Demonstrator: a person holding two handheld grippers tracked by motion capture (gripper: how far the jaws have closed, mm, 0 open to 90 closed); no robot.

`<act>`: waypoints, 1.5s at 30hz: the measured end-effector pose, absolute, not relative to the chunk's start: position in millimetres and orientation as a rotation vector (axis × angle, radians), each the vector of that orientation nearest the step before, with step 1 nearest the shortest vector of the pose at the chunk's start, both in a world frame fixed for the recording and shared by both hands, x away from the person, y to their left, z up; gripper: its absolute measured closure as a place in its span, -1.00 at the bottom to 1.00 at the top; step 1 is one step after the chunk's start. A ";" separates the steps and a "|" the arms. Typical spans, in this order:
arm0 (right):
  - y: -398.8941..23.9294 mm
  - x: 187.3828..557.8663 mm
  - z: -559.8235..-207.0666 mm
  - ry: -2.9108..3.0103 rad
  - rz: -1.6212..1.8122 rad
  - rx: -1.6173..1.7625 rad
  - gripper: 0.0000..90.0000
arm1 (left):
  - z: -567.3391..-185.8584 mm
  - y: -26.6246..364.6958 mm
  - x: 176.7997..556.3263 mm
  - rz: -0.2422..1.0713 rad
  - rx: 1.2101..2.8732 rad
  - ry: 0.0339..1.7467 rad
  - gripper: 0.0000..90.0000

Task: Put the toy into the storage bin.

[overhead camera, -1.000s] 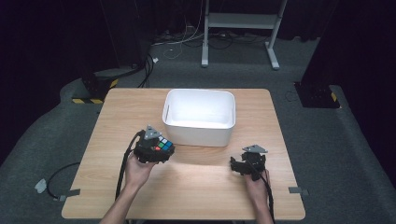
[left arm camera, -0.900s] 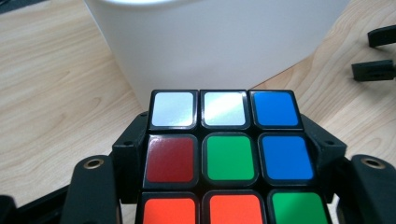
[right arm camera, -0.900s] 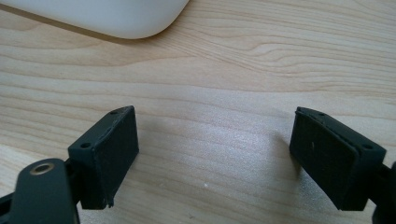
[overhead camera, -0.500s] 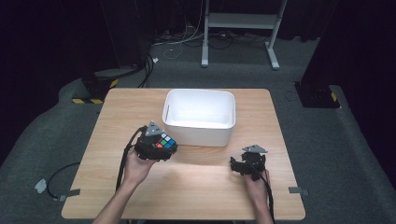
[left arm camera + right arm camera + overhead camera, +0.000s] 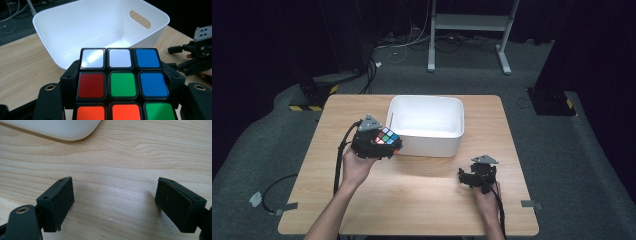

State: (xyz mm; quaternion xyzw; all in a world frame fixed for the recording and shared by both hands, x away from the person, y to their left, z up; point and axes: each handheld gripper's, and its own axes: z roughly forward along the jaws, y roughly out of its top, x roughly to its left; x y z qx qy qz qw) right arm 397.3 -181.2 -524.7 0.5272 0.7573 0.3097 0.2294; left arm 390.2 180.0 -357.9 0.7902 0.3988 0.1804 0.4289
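1. Cube (image 5: 386, 136): a colour puzzle cube, clamped between the jaws of the left hand-held gripper (image 5: 377, 145). It is off the bench (image 5: 422, 200), just beside the near-left corner of the bin (image 5: 426, 145). In the left gripper view the cube (image 5: 120, 82) shows white, blue, red, green and orange stickers on its upper face, with the bin's near wall (image 5: 57, 52) right behind it.
2. Bin: white, open-topped, nothing visible inside. A handle slot is cut in its far end wall, seen in the left gripper view.
3. Progress, my judgement: the pick-up is done and the cube is carried up to the bin. Left to do: bring it over the rim, lower it in, open the jaws. The cube does not look past the rim yet.
4. Left hand (image 5: 357, 167): forearm comes in from the bottom edge, angled up and right toward the bin. The hand-held gripper points at the bin wall, tilted a little downward.
5. Right hand-held gripper (image 5: 479, 175): jaws wide apart, holding nothing, low over bare wood near the bench's right side and well apart from the cube. In the right gripper view the jaws (image 5: 125, 202) frame only wood grain, with a bin corner (image 5: 62, 130) at the top edge.
6. Right hand (image 5: 486, 197): behind its gripper, near the front edge, idle by the look of it.
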 end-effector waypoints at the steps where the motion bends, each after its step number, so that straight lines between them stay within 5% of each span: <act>1: -181.2 397.3 -524.7 2.084 0.852 1.451 -0.66 | -352.4 179.9 393.3 0.434 1.964 0.988 -0.25; 45: -181.1 397.0 -524.6 2.086 0.852 1.450 -0.66 | -303.4 132.2 469.6 0.362 2.018 0.922 -0.25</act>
